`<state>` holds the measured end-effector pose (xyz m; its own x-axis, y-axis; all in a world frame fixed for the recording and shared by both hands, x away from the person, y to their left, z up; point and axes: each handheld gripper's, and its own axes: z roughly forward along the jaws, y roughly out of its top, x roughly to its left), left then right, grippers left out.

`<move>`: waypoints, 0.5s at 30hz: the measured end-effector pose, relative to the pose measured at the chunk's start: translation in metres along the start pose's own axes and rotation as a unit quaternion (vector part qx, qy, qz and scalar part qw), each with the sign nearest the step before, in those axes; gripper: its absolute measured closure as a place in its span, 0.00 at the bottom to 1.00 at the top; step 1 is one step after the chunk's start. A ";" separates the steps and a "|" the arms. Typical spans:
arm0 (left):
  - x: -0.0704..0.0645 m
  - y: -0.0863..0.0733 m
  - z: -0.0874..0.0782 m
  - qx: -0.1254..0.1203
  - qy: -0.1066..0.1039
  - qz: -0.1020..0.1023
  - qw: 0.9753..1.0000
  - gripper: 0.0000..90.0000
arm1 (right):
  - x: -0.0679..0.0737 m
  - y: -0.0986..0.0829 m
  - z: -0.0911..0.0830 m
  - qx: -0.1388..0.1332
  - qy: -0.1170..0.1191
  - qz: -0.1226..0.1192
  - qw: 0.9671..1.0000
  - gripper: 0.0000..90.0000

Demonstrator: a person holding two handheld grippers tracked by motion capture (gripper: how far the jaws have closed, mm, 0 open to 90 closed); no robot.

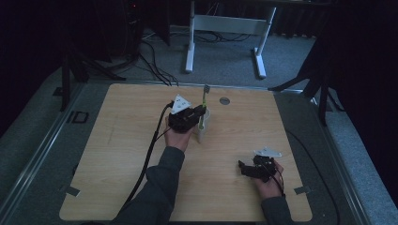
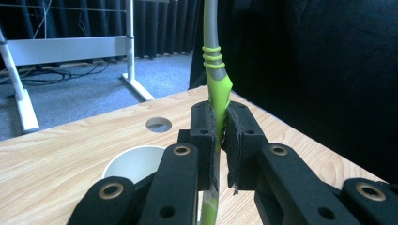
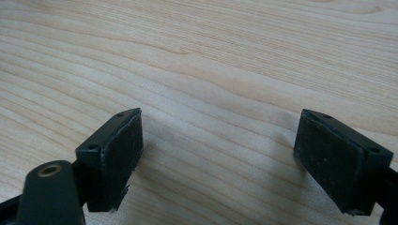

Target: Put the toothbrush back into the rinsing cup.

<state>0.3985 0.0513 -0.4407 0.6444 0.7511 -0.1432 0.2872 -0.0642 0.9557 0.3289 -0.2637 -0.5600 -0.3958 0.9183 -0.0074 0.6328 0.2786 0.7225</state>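
Green toothbrush upright in left claw – over cup

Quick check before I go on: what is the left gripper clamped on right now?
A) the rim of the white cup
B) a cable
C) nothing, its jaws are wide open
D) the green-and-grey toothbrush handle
D: in the left gripper view the left gripper has both jaws pressed against the green part of the toothbrush handle, which stands upright above the white cup; the right gripper is open over bare table.
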 end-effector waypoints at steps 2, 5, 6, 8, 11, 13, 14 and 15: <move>0.000 0.000 0.001 0.000 0.000 -0.001 1.000 0.91 | 0.000 0.000 0.000 0.000 0.000 0.000 1.000 0.17; 0.000 -0.001 0.002 0.001 0.000 0.000 1.000 0.91 | 0.000 0.000 0.000 0.000 0.000 0.000 1.000 0.18; 0.000 -0.001 0.003 0.002 0.000 0.002 1.000 0.91 | 0.000 0.000 0.000 0.000 0.000 0.000 1.000 0.17; 0.000 -0.002 0.003 0.004 0.000 0.003 1.000 0.91 | 0.000 0.000 0.000 0.000 0.000 0.000 1.000 0.17; 0.001 -0.003 0.004 0.006 -0.002 0.002 1.000 0.91 | 0.000 0.000 0.000 0.000 0.000 0.000 1.000 0.17; 0.000 -0.004 0.005 0.008 -0.003 0.005 1.000 0.91 | 0.000 0.000 0.000 0.000 0.000 0.000 1.000 0.18; 0.000 -0.004 0.006 0.009 -0.003 0.005 1.000 0.91 | 0.000 0.000 0.000 -0.001 0.000 0.000 1.000 0.17; -0.001 -0.005 0.006 0.009 -0.003 0.004 1.000 0.91 | 0.000 0.000 0.000 0.000 0.000 0.000 1.000 0.18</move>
<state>0.4011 0.0472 -0.4466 0.6515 0.7463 -0.1363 0.2945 -0.0833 0.9520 0.3289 -0.2636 -0.5600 -0.3958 0.9183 -0.0069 0.6325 0.2780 0.7229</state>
